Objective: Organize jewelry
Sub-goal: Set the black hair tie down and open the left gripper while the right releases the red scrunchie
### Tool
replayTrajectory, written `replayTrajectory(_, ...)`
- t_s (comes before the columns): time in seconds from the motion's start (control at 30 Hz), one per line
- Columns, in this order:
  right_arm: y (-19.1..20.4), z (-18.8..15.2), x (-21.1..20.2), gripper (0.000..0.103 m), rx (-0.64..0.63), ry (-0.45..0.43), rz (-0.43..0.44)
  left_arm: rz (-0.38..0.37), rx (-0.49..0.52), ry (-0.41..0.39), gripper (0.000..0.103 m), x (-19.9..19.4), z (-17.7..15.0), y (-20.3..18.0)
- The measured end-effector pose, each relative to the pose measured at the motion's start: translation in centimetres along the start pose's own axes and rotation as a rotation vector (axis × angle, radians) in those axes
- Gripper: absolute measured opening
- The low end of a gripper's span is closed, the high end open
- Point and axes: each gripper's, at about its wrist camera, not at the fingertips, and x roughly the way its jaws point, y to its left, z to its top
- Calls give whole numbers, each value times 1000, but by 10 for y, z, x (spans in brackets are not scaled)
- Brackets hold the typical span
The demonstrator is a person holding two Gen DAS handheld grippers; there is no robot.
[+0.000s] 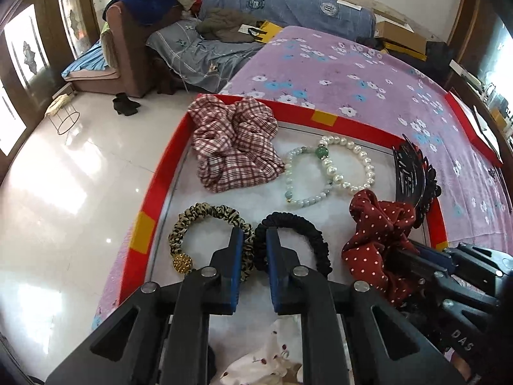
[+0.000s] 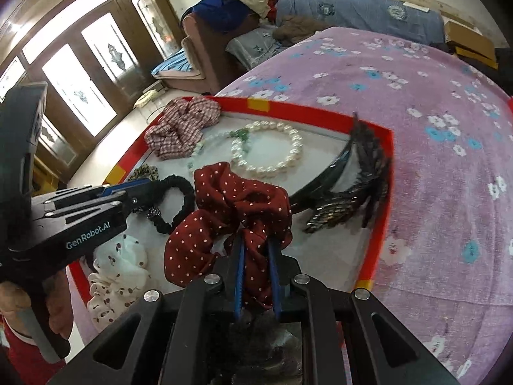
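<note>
In the right wrist view the right gripper (image 2: 256, 250), at lower centre, is clamped on the red polka-dot scrunchie (image 2: 231, 218), its blue pads pinching a fold of the fabric. At the left edge of the same frame the left gripper (image 2: 128, 192) reaches in, its black body printed "GenRobot.AI" in pale letters.

In the left wrist view the left gripper sits at lower centre with its fingers a little apart and nothing between them; the tips hover over the spot where the leopard-print hair tie (image 1: 208, 237) and the black hair tie (image 1: 298, 240) meet. At the lower right of that frame the right gripper's body shows the letters "DAS".

All the pieces lie in a shallow red-edged tray (image 1: 154, 192) with yellow tape patches, set on a bed covered by a purple floral blanket (image 1: 368, 77). In the upper part of the tray lies a plaid scrunchie (image 1: 234, 141), with a jade bead bracelet (image 1: 304, 176) and a pearl bracelet (image 1: 349, 166) overlapping just right of it. A black comb-style hair clip (image 1: 413, 176) leans at the tray's right rim. A white cherry-print scrunchie (image 2: 118, 279) lies at lower left of the right wrist view.
</note>
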Motion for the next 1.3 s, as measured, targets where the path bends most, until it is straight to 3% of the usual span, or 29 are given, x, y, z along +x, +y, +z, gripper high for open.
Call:
replayTrajectory(0.27,-5,1,-29,20,19,-50,62,-65,21,-124,15,-49,3,-17)
replayTrajectory(0.37,-16,3,-50,20,47,-102,58,-89,60,-115,15,-46,5,-32)
replayTrajectory(0.57,-38,0,-57,20,99,-110,5,74,90,-24,15,-14,1,-40)
replayTrajectory(0.93,-11,-4,-48,20,34,-89,53,201,-34,6,15,-15,-6,31)
replayTrajectory(1.07,6,1,-43,20,-12,-75,65,167,-54,20,15,-19,-9,40)
replayTrajectory(1.17,20,10,-36,20,-47,-60,82,122,-54,5,27,-23,-12,42)
replayTrajectory(1.3,49,32,-4,20,-110,38,124,88,-76,0,29,-25,-16,45)
